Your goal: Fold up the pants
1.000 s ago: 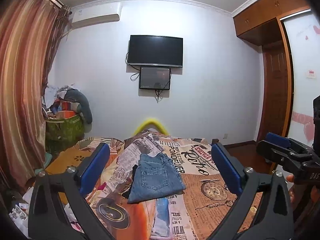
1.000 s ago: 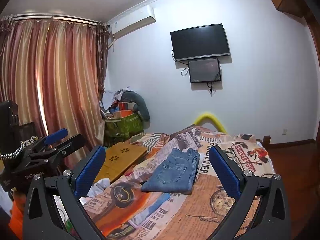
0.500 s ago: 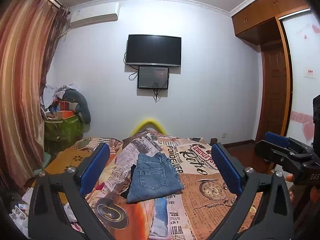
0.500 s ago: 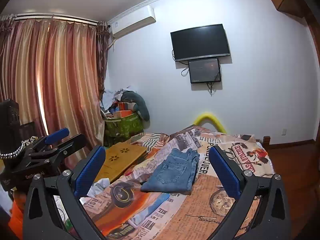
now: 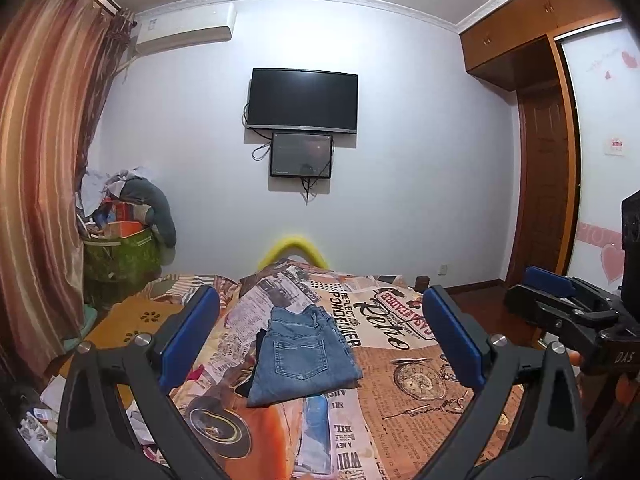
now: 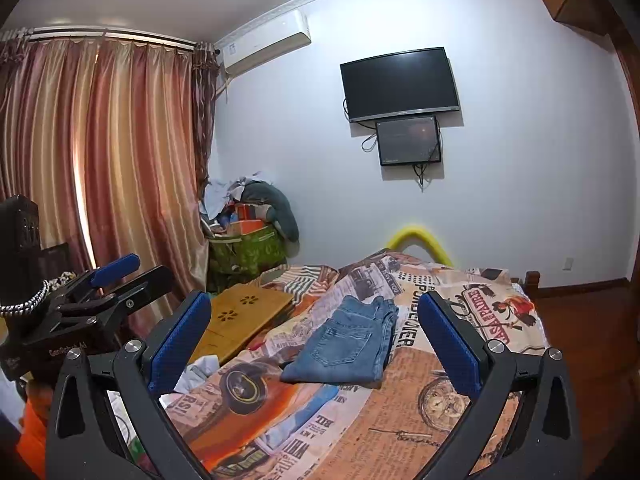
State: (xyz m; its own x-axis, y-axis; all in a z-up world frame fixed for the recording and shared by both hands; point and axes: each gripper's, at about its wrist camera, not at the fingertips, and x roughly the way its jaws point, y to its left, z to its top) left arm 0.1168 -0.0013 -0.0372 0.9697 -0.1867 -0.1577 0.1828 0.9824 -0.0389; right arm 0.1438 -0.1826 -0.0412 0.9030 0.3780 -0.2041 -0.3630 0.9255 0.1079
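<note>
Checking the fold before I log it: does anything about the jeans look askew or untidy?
Mostly neat. The jeans lie folded, back pocket up, on the printed bedspread, but a dark edge pokes out along their left side. Both tongs, left and right, are open and clear.

Even, fairly bright indoor light, curtain (image 6: pixel 100 152) backlit and glowing (right view), sharp focus, heavy fisheye bending, black corner vignetting.

- Left wrist view: looks forward between its own fingers, along the bed (image 5: pixel 420 392) toward the far wall, from well back.
- Right wrist view: same direction, set further right, angled slightly left.
- Shared: bed, folded jeans (image 5: pixel 304 356) (image 6: pixel 348 344), wall television (image 5: pixel 302 100) (image 6: pixel 400 82).
</note>
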